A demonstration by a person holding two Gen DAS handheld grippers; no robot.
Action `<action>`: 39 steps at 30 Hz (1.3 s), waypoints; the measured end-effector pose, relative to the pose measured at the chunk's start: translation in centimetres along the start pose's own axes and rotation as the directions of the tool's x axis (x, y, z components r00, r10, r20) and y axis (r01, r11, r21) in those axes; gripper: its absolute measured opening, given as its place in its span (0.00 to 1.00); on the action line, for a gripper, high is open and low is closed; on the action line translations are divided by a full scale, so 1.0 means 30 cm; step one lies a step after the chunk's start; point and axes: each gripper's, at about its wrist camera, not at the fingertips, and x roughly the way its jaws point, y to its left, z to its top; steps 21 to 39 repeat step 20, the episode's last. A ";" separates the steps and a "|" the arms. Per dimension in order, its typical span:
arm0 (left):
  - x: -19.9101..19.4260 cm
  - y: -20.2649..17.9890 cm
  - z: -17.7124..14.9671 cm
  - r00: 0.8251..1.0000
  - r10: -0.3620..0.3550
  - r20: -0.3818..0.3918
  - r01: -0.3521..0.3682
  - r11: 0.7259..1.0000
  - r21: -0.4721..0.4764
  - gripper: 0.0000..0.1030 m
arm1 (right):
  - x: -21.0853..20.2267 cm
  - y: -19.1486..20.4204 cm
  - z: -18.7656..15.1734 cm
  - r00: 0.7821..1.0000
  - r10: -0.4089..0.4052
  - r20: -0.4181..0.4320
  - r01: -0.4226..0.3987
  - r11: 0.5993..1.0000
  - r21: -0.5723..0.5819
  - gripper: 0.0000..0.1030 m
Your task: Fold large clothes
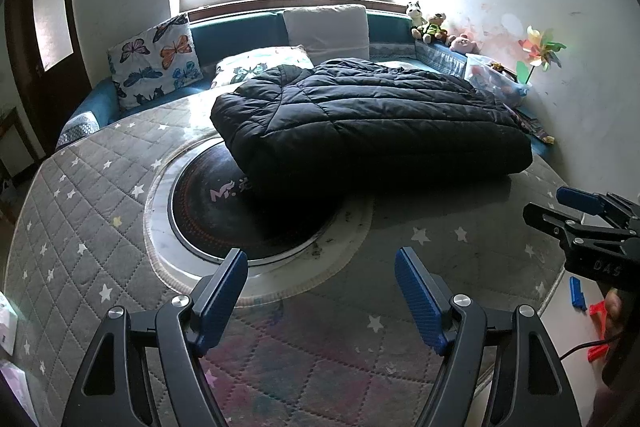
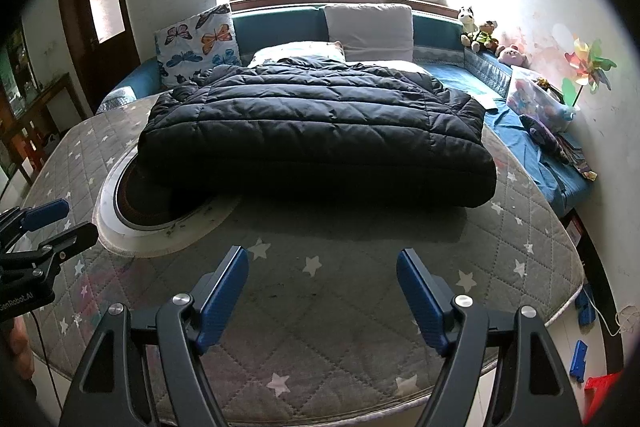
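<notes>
The black quilted puffer jacket (image 2: 316, 131) at frame centre looks already folded into a thick rectangle on the grey star-patterned quilted mat (image 2: 328, 311), while left gripper (image 1: 320, 295) and right gripper (image 2: 322, 295) hover spread and empty at the lower edge.

A: Any lettering to read here?

B: A little. The dark round plate (image 1: 224, 211) set into the quilted worktop (image 1: 92, 195) carries a pale logo that starts "M"; the black padded jacket (image 1: 372, 119) lies over the rest, so the word cannot be made out.

A: And on the tools?

B: In the left wrist view, the black body of the right tongs (image 1: 560, 205) shows faint letters, something like "DAS". In the right wrist view, the body of the left tongs (image 2: 66, 221) bears white print cut by the frame edge, reading "GenRobot.AI" as far as it shows.
</notes>
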 end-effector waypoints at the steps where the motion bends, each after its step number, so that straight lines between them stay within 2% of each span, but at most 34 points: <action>1: -0.002 -0.002 0.000 1.000 0.000 0.001 0.000 1.000 0.002 0.78 | 0.001 0.000 0.001 1.000 0.002 0.000 -0.002 1.000 -0.001 0.81; 18: -0.035 -0.022 -0.007 0.999 0.018 0.047 -0.019 1.000 0.016 0.78 | -0.003 -0.003 0.008 1.000 0.004 0.007 -0.004 1.000 -0.015 0.81; 39: -0.035 -0.021 -0.008 0.999 0.018 0.044 -0.019 1.000 0.021 0.78 | -0.003 -0.004 0.009 1.000 0.005 0.007 -0.005 1.000 -0.017 0.81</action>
